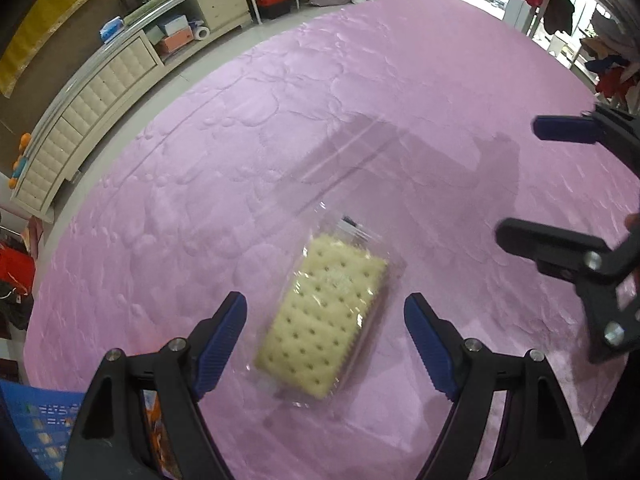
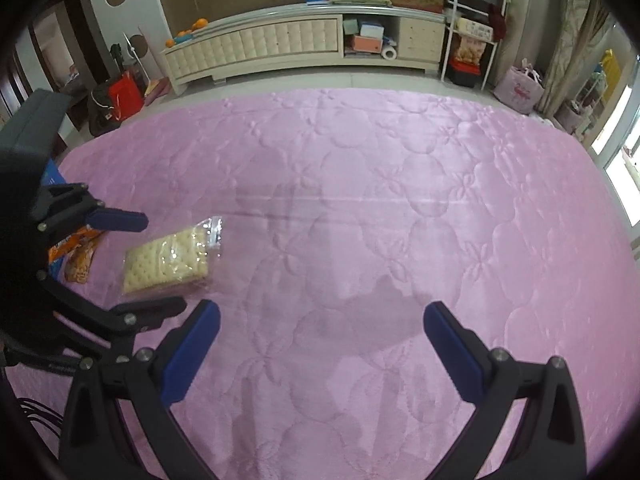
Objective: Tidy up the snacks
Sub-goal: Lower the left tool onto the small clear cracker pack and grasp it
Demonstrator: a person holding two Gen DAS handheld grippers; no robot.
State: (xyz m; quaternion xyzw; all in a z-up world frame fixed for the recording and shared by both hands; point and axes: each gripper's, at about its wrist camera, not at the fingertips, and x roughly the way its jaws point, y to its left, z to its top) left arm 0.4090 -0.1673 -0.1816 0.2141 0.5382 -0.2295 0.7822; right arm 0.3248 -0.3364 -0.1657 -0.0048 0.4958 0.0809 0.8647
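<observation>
The work surface is a bed covered by a pink quilted bedspread point(image 2: 380, 184) stitched in a petal pattern, smooth and largely bare across its middle and far side. Beyond its far edge runs a strip of pale floor, then a long cream cabinet with a padded front point(image 2: 296, 46) set against a brown wall; a white wire rack point(image 2: 472, 24) stands at its right end, and a pale pink bag point(image 2: 518, 88) sits on the floor near the bed's far right corner. A clear-wrapped pack of pale square crackers point(image 1: 324, 316) lies flat on the bedspread towards its left side, well inside the edges. The left claw point(image 1: 325, 340) hangs over this pack with its blue-padded fingers point(image 1: 222, 344) spread wide either side of it, pads clear of the wrapper, holding nothing. The right claw point(image 2: 322, 354) hovers to the right of the pack over bare bedspread, likewise wide open and empty. An orange snack packet point(image 2: 80, 256) lies just left of the crackers, and a blue plastic basket point(image 1: 38, 428) sits at the near left edge. Open surface extends ahead and to the right.
</observation>
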